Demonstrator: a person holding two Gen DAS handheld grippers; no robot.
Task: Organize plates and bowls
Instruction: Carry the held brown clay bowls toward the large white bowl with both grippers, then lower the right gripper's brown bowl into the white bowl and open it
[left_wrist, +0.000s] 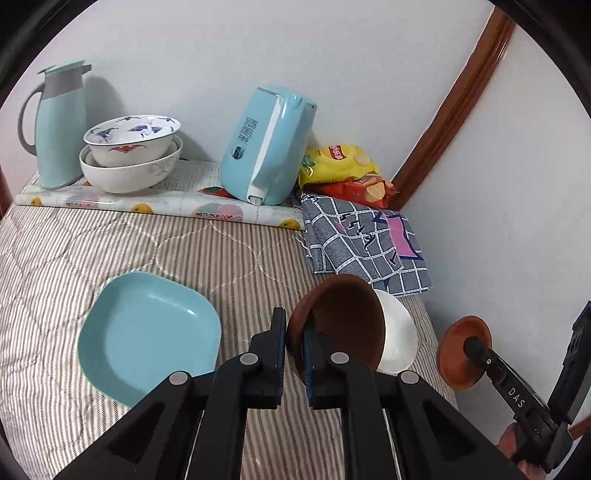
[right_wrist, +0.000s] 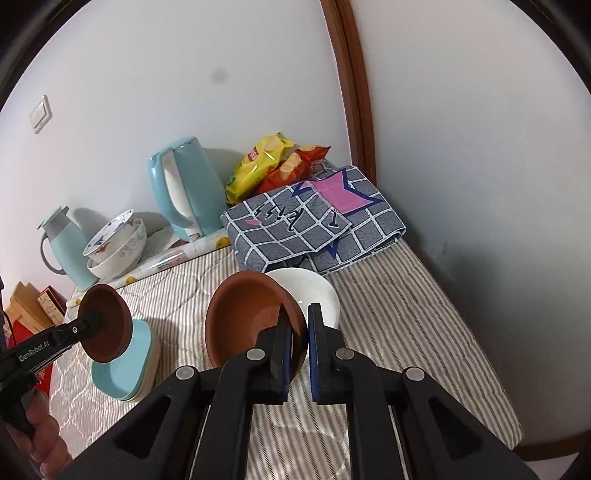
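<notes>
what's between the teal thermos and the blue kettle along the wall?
Two nested bowls sit on the fruit-print mat, between the thermos and the kettle. This shows clearest in the left wrist view.

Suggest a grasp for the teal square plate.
Pinch the raised rim of the teal square plate on its near side. Come down from above, with one finger in the well and one outside. It lies flat, open side up, so its underside is probably out of reach and the upturned wall is the only lip. The left gripper is shut on a brown bowl, so free it first.
</notes>
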